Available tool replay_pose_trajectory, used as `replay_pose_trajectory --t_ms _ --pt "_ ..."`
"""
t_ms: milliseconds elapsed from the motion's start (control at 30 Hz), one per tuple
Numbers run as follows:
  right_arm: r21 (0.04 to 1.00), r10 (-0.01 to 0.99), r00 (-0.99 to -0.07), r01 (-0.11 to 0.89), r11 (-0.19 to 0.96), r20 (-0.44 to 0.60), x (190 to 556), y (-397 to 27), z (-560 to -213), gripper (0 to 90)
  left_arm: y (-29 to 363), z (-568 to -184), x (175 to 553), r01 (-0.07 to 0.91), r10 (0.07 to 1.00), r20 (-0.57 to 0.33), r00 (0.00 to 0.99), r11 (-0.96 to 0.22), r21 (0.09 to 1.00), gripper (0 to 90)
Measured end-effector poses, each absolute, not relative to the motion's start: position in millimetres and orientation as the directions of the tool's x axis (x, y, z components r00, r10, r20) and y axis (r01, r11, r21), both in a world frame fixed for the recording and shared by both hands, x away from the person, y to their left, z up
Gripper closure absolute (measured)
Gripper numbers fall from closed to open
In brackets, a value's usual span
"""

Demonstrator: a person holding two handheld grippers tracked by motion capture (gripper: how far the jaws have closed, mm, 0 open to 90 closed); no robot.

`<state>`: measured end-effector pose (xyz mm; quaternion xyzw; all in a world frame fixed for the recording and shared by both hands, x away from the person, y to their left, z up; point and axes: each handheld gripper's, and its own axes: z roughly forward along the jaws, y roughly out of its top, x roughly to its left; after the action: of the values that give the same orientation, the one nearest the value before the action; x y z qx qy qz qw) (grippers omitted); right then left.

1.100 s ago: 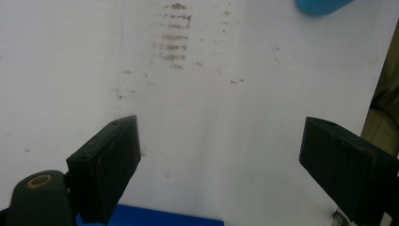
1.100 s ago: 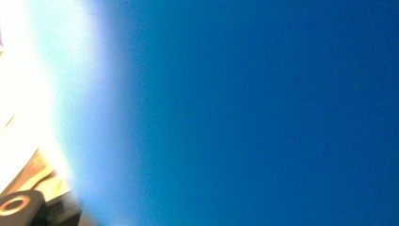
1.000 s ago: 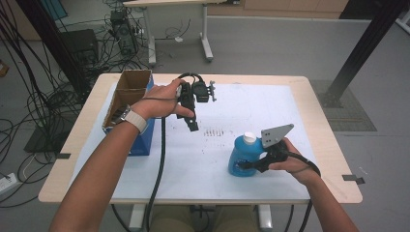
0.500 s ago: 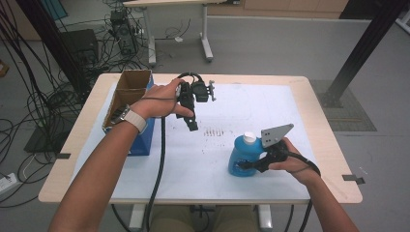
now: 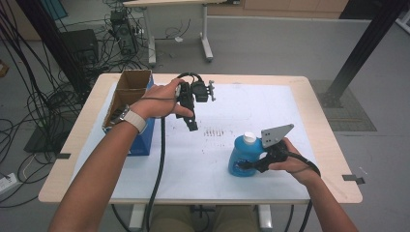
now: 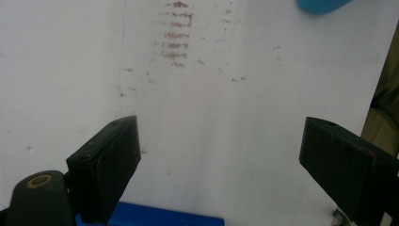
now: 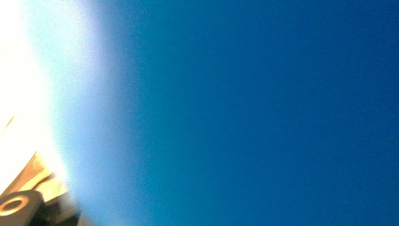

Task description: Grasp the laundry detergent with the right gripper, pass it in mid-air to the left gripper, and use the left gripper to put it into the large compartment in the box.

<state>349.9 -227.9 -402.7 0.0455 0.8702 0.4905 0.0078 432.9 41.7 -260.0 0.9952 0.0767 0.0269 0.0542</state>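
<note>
Blue bottle (image 5: 244, 157) with a white cap, standing upright on the white sheet (image 5: 251, 106) that covers most of the desk (image 5: 329, 140), toward the near right corner, a bit in from the near edge. Right tongs (image 5: 247, 166) clamped on it low down from the right side, grey three-cornered plate sticking up just beside the cap, right hand (image 5: 290, 162) wrapped around the handle, cable looping off toward the near edge. From the right gripper view, mostly out-of-focus blue (image 7: 263, 113) pressed right up against the lens, so clearly jammed close against the bottle.

Left tongs (image 5: 192, 126) held up off the desk over the middle-left part of the sheet, pointing down and toward the near edge, in the left hand (image 5: 159, 101) with a watch on the wrist. Spread wide, nothing between them: in the left gripper view, two black pads (image 6: 110, 160) far apart with bare white sheet in the gap. Some faint reddish smudge marks (image 6: 176, 35) on the sheet farther ahead, and a sliver of the blue bottle (image 6: 322, 4) right at the top edge of that view. Same marks (image 5: 217, 132) visible from above, sitting between the two tongs.

Open cardboard box (image 5: 126, 94) at the far left corner of the desk, next to something blue (image 5: 142, 137) partly hidden under the left forearm; can't tell what exactly. Well apart from the bottle, pretty much the opposite side of the desk.
</note>
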Motion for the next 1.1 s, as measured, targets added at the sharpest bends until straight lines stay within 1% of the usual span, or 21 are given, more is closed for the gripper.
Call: replay_pose_trajectory --t_ms 1100 --pt "0.849 0.089 -0.996 0.069 0.523 0.026 349.1 -227.0 -401.6 43.7 40.9 -258.1 430.6 0.148 0.154 0.051 0.987 -0.982 0.115 13.3"
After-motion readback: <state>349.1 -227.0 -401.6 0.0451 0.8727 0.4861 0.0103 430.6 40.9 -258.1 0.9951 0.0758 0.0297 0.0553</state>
